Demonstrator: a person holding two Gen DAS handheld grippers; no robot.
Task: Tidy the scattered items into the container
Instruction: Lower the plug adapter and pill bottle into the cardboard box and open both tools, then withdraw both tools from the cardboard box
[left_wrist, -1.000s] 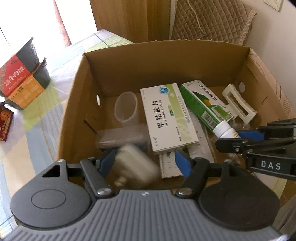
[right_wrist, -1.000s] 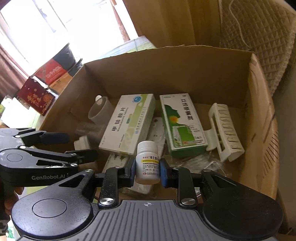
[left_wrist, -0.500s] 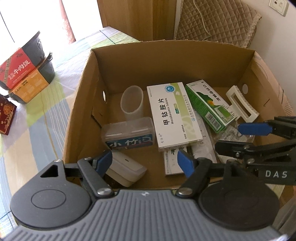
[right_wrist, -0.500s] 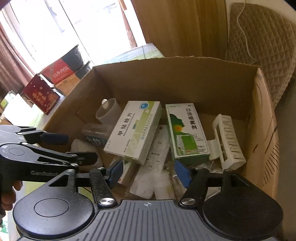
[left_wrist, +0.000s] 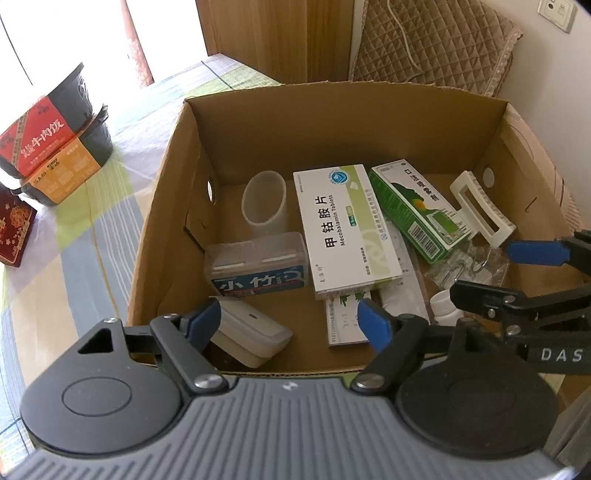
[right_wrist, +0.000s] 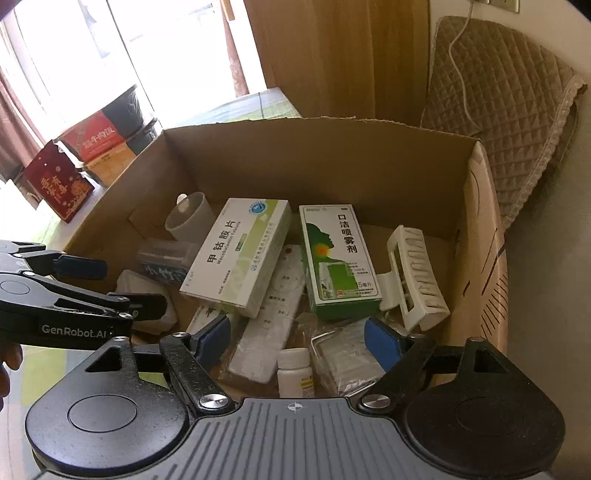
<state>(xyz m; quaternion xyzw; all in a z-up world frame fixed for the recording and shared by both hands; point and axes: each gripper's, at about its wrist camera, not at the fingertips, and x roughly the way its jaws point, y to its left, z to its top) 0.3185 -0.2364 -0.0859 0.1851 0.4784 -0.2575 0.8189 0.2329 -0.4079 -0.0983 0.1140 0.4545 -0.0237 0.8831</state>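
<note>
The open brown cardboard box (left_wrist: 343, 122) stands on the counter (left_wrist: 74, 258) with its striped green, grey and white cloth, and the task's items lie inside it: a white-and-green tablet carton (left_wrist: 345, 229) across the middle, a green spray carton (left_wrist: 417, 210) beside it, a white plastic comb-like clip (left_wrist: 480, 206) against the right wall, a translucent plastic cup (left_wrist: 264, 201) on its side, a clear lidded case with a blue label (left_wrist: 258, 266), a small cream-white lidded case (left_wrist: 251, 332) near the front wall, a long white remote control (right_wrist: 273, 317), a clear crinkled packet (right_wrist: 343, 354), and a small white pill bottle (right_wrist: 295, 371) upright at the front edge.

The left gripper (left_wrist: 290, 317) hovers over the front of the box with its jaws spread wide and nothing between them; the right gripper (right_wrist: 297, 334) hangs just above the pill bottle, jaws likewise wide apart and empty.

No loose item shows on the visible counter beyond the red-and-black food tubs (left_wrist: 48, 136) and a red packet (left_wrist: 13, 229) off to the left, and whether those belong to the tidying I cannot tell.

Risks, as I judge them: the two grippers sit close together, so a careless swing could knock one into the other; a low pass could tip the upright bottle or snag the box's front wall and drag it along the cloth.
</note>
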